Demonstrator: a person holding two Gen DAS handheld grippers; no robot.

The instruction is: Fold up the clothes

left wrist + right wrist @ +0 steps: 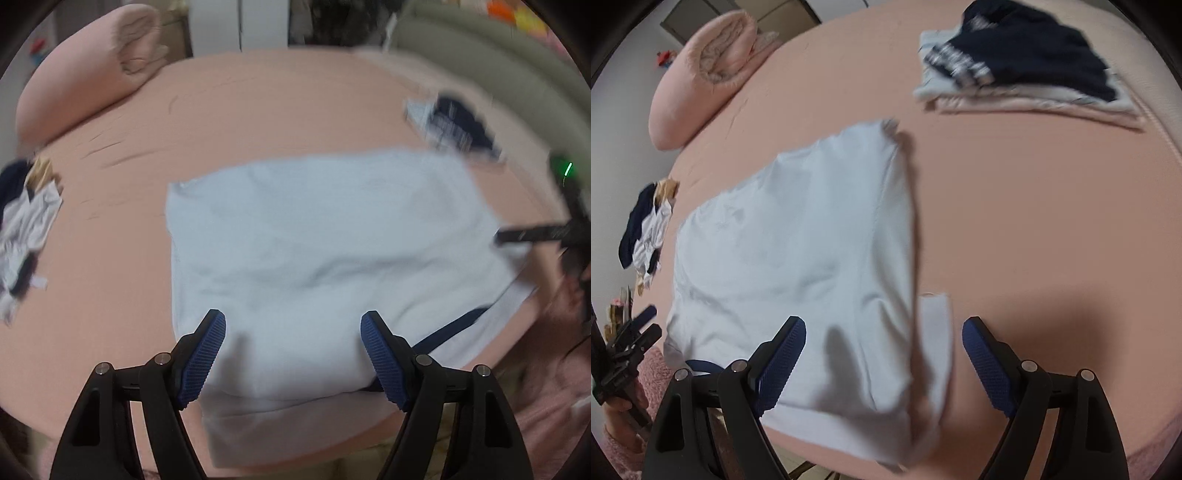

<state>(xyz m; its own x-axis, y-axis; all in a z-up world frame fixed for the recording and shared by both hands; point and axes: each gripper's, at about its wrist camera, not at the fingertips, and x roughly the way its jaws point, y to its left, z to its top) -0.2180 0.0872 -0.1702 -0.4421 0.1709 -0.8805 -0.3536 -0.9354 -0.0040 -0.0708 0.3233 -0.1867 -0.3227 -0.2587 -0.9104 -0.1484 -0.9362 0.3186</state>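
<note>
A white garment (pixel 314 236) lies partly folded on the pink bed sheet (pixel 240 110), with a dark blue trim showing at its near edge. My left gripper (pixel 293 325) hovers open above the garment's near part, nothing between its fingers. In the right wrist view the same white garment (pixel 798 251) lies flat, a folded flap along its right side and a small white piece sticking out beside it. My right gripper (pixel 884 332) hangs open over the garment's near right edge. The right gripper also shows at the right edge of the left wrist view, blurred.
A stack of folded clothes (pixel 1019 62) with a dark blue top piece sits at the far right of the bed. A heap of unfolded clothes (pixel 646 232) lies at the left edge. A rolled pink duvet (pixel 705 70) lies at the far left. A padded headboard (pixel 480 55) stands behind.
</note>
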